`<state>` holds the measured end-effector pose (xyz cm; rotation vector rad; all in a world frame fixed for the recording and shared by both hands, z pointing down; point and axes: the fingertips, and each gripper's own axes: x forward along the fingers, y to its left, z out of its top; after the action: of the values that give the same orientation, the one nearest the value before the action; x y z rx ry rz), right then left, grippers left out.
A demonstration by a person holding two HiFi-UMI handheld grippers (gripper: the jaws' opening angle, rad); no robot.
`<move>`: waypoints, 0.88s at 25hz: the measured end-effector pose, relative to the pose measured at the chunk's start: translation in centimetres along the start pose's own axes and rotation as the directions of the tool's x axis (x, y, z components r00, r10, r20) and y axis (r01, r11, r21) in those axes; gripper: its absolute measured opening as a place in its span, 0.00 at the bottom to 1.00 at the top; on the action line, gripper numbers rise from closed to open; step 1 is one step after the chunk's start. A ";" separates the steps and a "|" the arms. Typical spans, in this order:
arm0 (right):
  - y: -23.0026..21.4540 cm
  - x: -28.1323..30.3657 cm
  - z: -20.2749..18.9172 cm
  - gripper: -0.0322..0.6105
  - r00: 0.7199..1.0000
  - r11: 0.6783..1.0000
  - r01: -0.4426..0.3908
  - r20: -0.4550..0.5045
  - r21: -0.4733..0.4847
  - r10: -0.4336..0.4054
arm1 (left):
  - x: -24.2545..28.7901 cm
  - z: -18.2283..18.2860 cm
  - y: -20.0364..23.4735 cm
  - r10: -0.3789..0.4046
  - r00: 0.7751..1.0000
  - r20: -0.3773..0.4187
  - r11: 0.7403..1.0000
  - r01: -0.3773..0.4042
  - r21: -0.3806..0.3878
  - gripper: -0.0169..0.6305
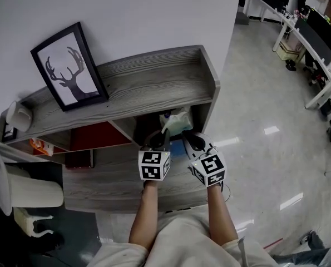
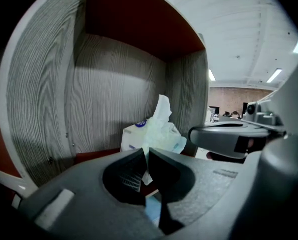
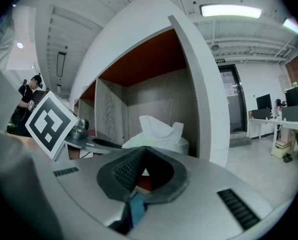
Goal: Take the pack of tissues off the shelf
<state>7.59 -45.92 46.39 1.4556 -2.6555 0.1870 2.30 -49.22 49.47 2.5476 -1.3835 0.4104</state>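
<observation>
The pack of tissues (image 2: 156,134) sits in the right-end compartment of the shelf (image 1: 154,79). The left hand-held gripper (image 2: 145,154) is pressed together at its near edge; the right hand-held gripper (image 3: 141,151) is pressed together, empty. Risk: a thin pinch slips, or draws out only the loose sheet (image 2: 162,106)

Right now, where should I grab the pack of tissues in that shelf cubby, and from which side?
Take the pack of tissues by its soft near edge, coming in level through the cubby's open front. Its walls block the sides and back, and the loose tissue sticking up would probably just pull out.
</observation>
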 end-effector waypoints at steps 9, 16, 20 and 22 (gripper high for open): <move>1.1 0.0 -0.1 0.07 1.000 1.000 -0.011 -0.005 0.006 0.011 | -1.7 0.6 -0.3 -0.015 0.999 0.038 1.000 0.015 -0.008 0.05; 2.8 -0.8 -0.2 0.07 1.000 1.000 -0.008 -0.008 0.007 0.008 | -4.0 0.1 -0.3 -0.017 0.999 0.044 1.000 0.018 -0.019 0.05; 4.3 -1.2 -0.6 0.07 1.000 1.000 -0.012 -0.013 0.006 0.012 | -5.5 -0.7 0.1 -0.011 0.999 0.046 0.999 0.012 -0.031 0.05; 5.1 -1.6 -0.9 0.07 1.000 1.000 -0.009 -0.017 0.007 0.009 | -6.3 -1.1 0.2 -0.008 0.999 0.044 0.999 0.010 -0.038 0.05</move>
<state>4.22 -41.71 46.73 1.4370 -2.6511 0.2084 -1.31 -44.02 48.38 2.5456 -1.3806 0.3256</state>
